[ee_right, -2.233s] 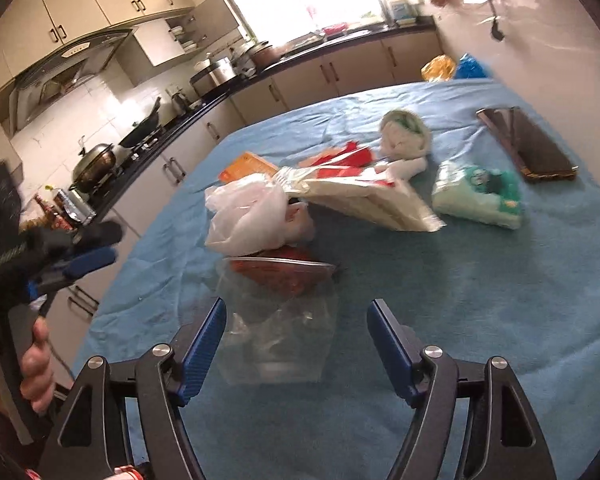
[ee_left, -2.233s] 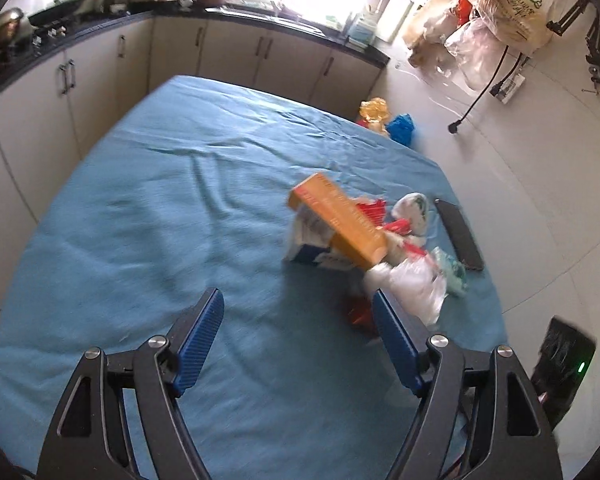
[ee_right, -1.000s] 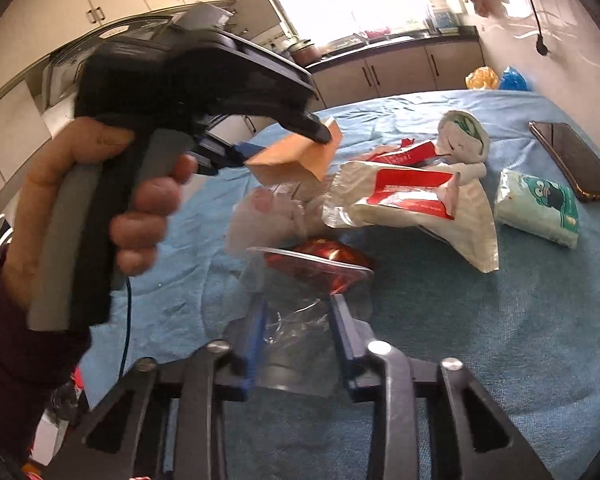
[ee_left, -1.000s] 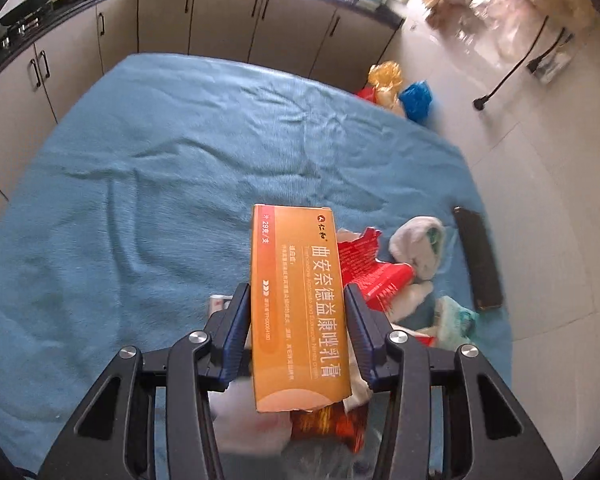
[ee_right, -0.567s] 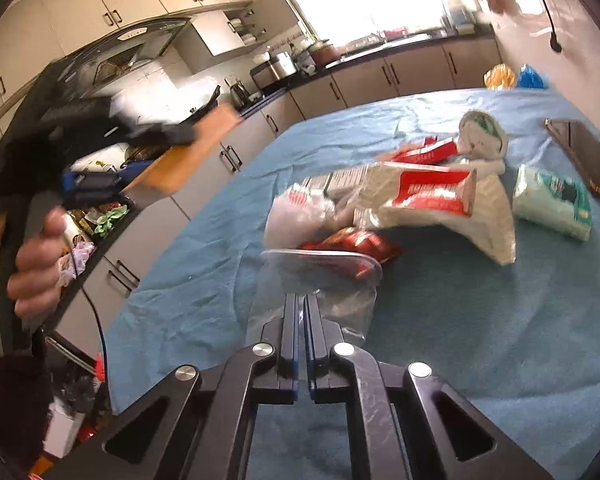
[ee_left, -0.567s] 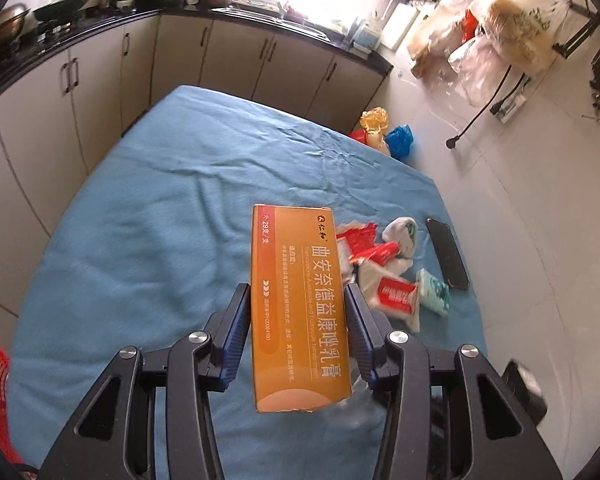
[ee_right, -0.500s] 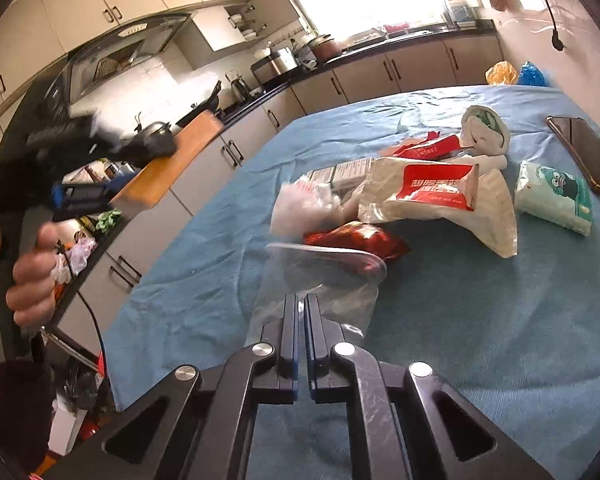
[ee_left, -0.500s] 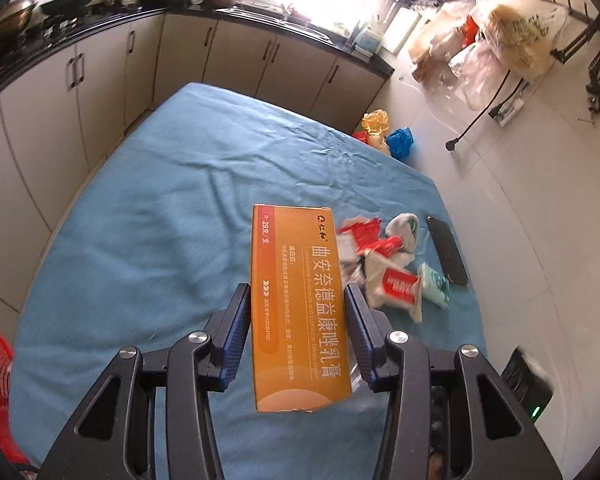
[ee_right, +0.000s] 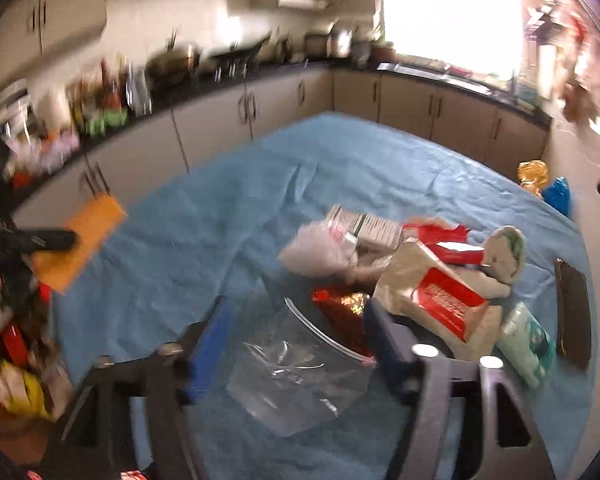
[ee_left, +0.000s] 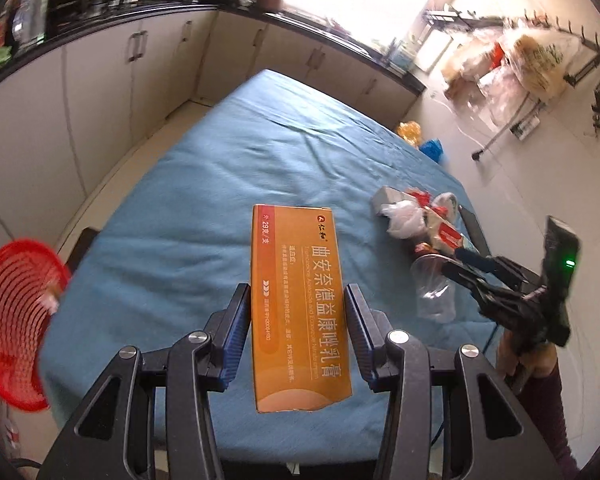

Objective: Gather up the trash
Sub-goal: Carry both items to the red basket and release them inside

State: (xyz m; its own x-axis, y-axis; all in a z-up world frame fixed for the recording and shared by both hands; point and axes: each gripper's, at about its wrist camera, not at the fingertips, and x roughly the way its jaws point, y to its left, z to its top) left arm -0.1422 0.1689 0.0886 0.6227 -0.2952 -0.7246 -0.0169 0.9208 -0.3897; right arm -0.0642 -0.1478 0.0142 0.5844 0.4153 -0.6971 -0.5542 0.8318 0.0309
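The desk (ee_left: pixel 204 184), draped in blue cloth, stretched ahead of both tools, and the red mesh basket (ee_left: pixel 14 320) stood off its edge, well to the left of the left hand-held gripper (ee_left: pixel 298 334). That gripper was clenched on the orange carton (ee_left: pixel 298 304), its pads pressing only the lower half of the long sides, so the carton stood far out past the fingertips; a quick swing toward the basket could lever it loose and drop it on the cloth or the floor short of the rim. The right hand-held gripper (ee_right: pixel 300 344) had its jaws opening, and the clear plastic bag (ee_right: pixel 300 376) lay between them on the cloth, apparently no longer pinched, though motion blur made that hard to confirm. The slick, limp film could slide or fold away from a re-grip, leaving the pads closing on air or on the cloth. Just beyond its right finger lay the rest of the trash pile (ee_right: pixel 412 268), wrappers and a pouch overlapping, and a careless grab there could drag neighbours along or nudge the dark phone (ee_right: pixel 574 312) at the far right.
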